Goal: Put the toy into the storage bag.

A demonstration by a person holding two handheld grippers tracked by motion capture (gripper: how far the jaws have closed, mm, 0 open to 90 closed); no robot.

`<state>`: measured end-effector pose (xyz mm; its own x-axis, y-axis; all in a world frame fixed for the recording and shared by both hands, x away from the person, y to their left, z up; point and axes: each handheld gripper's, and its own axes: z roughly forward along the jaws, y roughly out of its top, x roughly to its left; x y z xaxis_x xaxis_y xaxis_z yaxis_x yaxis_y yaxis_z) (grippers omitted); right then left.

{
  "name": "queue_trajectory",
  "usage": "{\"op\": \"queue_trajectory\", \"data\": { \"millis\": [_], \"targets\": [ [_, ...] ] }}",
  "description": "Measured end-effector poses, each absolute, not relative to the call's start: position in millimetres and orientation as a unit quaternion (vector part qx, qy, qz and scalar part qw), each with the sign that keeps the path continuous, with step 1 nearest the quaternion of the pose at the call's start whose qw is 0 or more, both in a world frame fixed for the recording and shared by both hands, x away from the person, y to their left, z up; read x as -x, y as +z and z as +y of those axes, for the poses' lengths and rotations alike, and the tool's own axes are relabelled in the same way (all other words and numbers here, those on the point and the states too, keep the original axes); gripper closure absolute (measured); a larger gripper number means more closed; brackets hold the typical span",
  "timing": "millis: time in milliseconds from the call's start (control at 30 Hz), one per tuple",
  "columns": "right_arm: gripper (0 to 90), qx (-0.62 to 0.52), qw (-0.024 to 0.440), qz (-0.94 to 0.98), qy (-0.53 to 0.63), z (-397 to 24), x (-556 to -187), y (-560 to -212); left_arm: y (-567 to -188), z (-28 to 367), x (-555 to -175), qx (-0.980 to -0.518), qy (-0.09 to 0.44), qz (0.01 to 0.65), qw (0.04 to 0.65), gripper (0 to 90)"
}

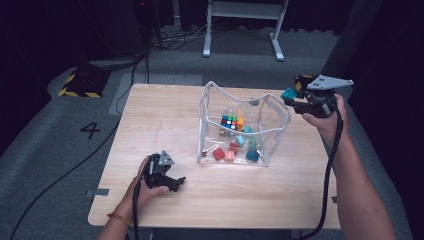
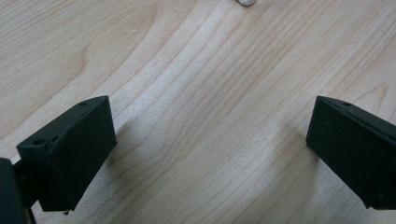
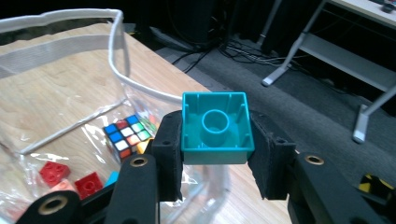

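Your right claw (image 3: 215,154) is clamped on the teal brick (image 3: 217,127), just outside the clear bag (image 1: 280,117). Carry it over the rim before releasing. Your left claw (image 2: 210,154) rests open and empty on the worktop (image 1: 165,115).

A teal block (image 3: 217,128) is noted, uniform in colour, with black pads at either side. The bag (image 1: 270,120) is recorded as clear plastic with a white-edged rim. Inside it, a puzzle cube (image 3: 127,136) is observed with a black grid and tiles of blue, red, green, white and orange. Red bricks (image 3: 55,171), a pink one and further teal pieces are logged. The table (image 1: 165,115) is pale wood with visible grain. Both grippers are black throughout.
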<state>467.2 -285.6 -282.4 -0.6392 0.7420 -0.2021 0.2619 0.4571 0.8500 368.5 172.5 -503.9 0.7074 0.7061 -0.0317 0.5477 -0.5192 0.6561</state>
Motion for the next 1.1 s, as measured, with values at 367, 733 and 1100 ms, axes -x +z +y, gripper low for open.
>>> {"op": "queue_trajectory", "data": {
  "millis": [367, 733, 1100],
  "targets": [
    [59.2, -0.284, 0.269, 0.823, 0.412, -249.5, -473.5, -282.5, -503.9, 172.5, -368.5, -0.863, 0.120, 0.363, 0.329, 1.5],
    [59.2, -0.238, 0.228, 0.852, 0.407, -217.8, -480.7, -291.8, -503.9, 172.4, -368.5, -0.863, 0.120, 0.363, 0.329, 1.6],
    [59.2, -0.197, 0.198, 0.886, 0.369, -198.9, -483.5, -308.3, -503.9, 172.4, -368.5, -0.863, 0.120, 0.363, 0.329, 1.5]
  ]
}}
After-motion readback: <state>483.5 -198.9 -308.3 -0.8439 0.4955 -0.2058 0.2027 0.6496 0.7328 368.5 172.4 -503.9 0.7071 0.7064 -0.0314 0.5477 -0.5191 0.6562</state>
